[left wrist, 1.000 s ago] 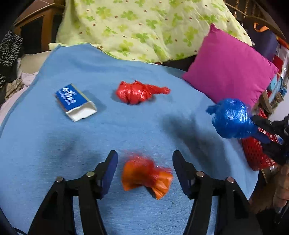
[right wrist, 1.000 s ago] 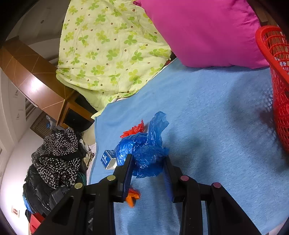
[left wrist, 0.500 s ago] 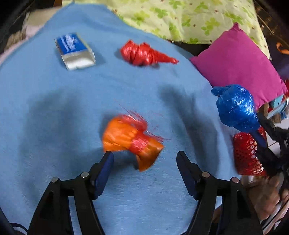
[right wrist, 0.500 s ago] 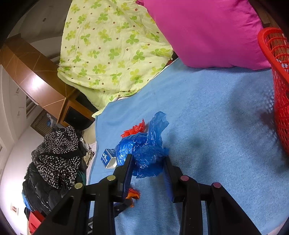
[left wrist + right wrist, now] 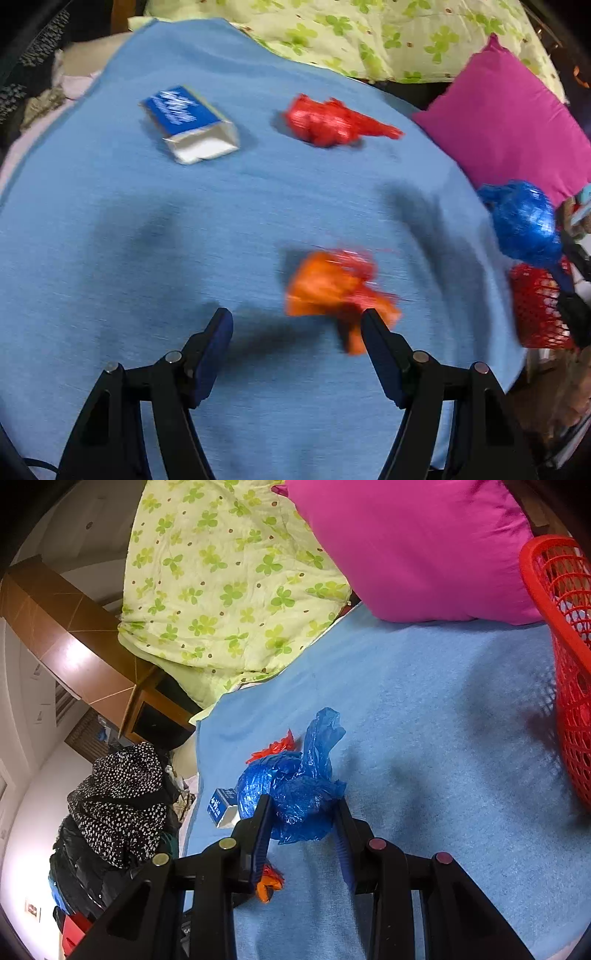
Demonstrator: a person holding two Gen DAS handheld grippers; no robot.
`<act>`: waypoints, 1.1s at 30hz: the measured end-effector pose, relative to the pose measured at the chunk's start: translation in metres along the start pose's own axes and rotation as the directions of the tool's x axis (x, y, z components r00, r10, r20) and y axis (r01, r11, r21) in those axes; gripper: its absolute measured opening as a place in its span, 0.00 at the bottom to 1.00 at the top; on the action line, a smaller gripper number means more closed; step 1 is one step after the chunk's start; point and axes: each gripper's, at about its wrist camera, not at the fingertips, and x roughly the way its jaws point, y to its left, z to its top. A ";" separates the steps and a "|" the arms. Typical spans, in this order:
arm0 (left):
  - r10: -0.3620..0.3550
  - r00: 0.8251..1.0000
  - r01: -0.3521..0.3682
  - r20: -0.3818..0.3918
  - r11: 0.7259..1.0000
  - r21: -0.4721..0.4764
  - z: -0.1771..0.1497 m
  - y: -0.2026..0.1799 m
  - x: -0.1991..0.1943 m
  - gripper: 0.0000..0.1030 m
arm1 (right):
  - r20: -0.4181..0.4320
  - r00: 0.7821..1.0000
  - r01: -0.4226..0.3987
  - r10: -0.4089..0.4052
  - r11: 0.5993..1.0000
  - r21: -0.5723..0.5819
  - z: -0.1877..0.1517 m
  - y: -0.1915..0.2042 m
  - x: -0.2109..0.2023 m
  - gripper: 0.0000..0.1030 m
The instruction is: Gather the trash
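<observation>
An orange crumpled plastic bag [image 5: 325,284] lies on the blue blanket [image 5: 147,240], blurred, just ahead of my left gripper [image 5: 295,314]. That gripper is open; its right fingertip [image 5: 371,325] overlaps the bag's tail, and the pads do not press it. My right gripper [image 5: 302,803] is shut on a blue plastic bag [image 5: 295,779], held above the blanket. The left wrist view shows this blue bag [image 5: 524,221] at the right edge. Farther off lie a red plastic bag [image 5: 325,122] and a blue-and-white small box [image 5: 188,122].
A red mesh basket [image 5: 565,646] stands at the blanket's right side, also seen as the basket [image 5: 535,306] under the blue bag. A pink pillow [image 5: 506,129] and a green clover quilt [image 5: 229,590] lie behind. Dark spotted clothes [image 5: 122,794] pile up at the left.
The orange bag was between my left fingers; now it lies ahead of the tips, toward the right finger. The left jaws stand a little wider. The right gripper and blue bag have not moved.
</observation>
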 end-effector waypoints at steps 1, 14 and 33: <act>0.019 1.000 -0.019 0.010 1.000 -0.004 0.001 0.005 -0.002 0.70 | -0.001 1.000 0.000 0.000 1.000 -0.003 0.000 0.001 0.001 0.33; -0.060 0.998 0.063 -0.026 0.988 0.142 -0.015 -0.054 0.006 0.70 | -0.004 1.000 0.010 -0.010 1.000 -0.008 -0.002 0.004 0.004 0.33; 0.161 0.982 -0.155 0.099 0.986 -0.068 -0.004 0.054 -0.040 0.70 | -0.002 1.000 -0.004 0.004 1.000 -0.014 -0.005 0.010 0.007 0.33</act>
